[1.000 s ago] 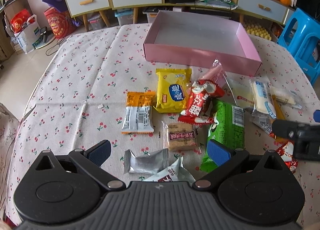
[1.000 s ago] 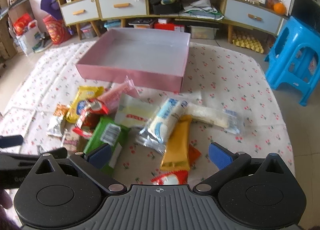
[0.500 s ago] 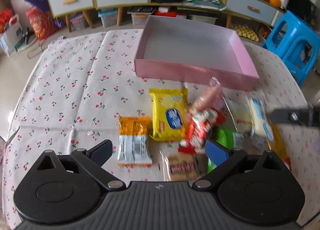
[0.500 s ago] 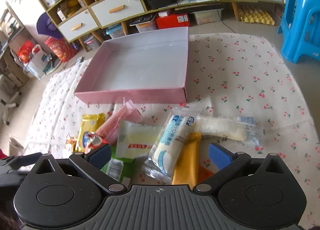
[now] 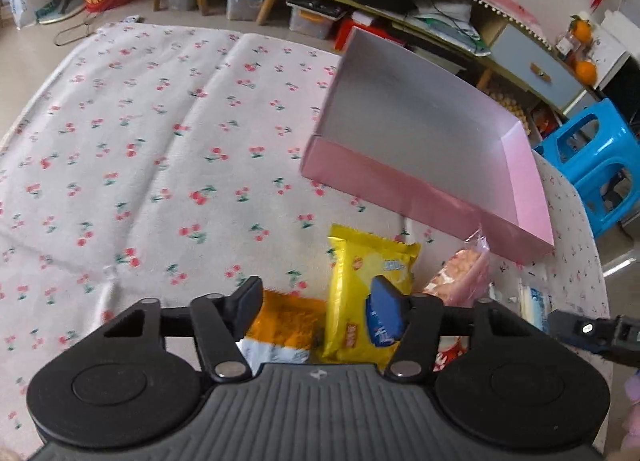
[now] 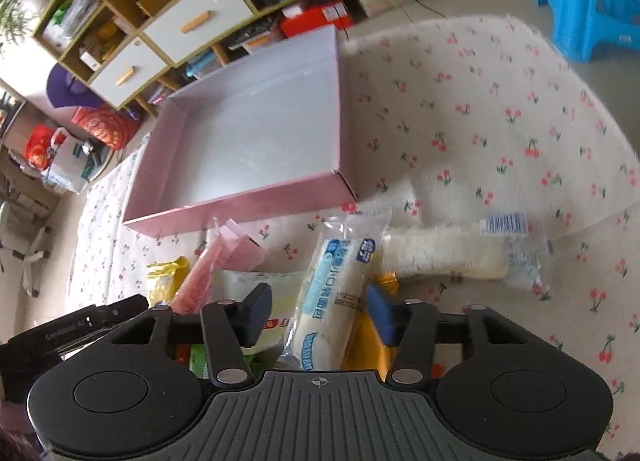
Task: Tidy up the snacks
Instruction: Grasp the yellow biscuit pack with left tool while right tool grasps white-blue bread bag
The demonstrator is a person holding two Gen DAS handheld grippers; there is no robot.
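An empty pink box (image 5: 420, 189) (image 6: 240, 209) stands on the cherry-print tablecloth (image 5: 160, 165), with the snack pile just in front of it. My left gripper (image 5: 318, 307) hangs low over an orange packet (image 5: 288, 317) and a yellow biscuit packet (image 5: 360, 261). Its jaws are closing with both packets between them, and no pad clearly presses. My right gripper (image 6: 320, 315) straddles a white-and-blue packet (image 6: 336, 293). Its jaws are closing too, and a gap shows on the left side. Each view catches part of the other gripper at its edge.
A pink packet (image 5: 460, 277) (image 6: 224, 257) leans by the box's front wall. A long cream packet (image 6: 452, 253) lies to the right, and a green one (image 6: 200, 357) sits under my right gripper. A blue stool (image 5: 592, 165) and low cabinets (image 6: 160, 33) stand beyond the table.
Both grippers have moved forward and lower over the snacks and rolled. Both pairs of jaws have narrowed from wide open, the left around the orange and yellow packets, the right around the white-and-blue one.
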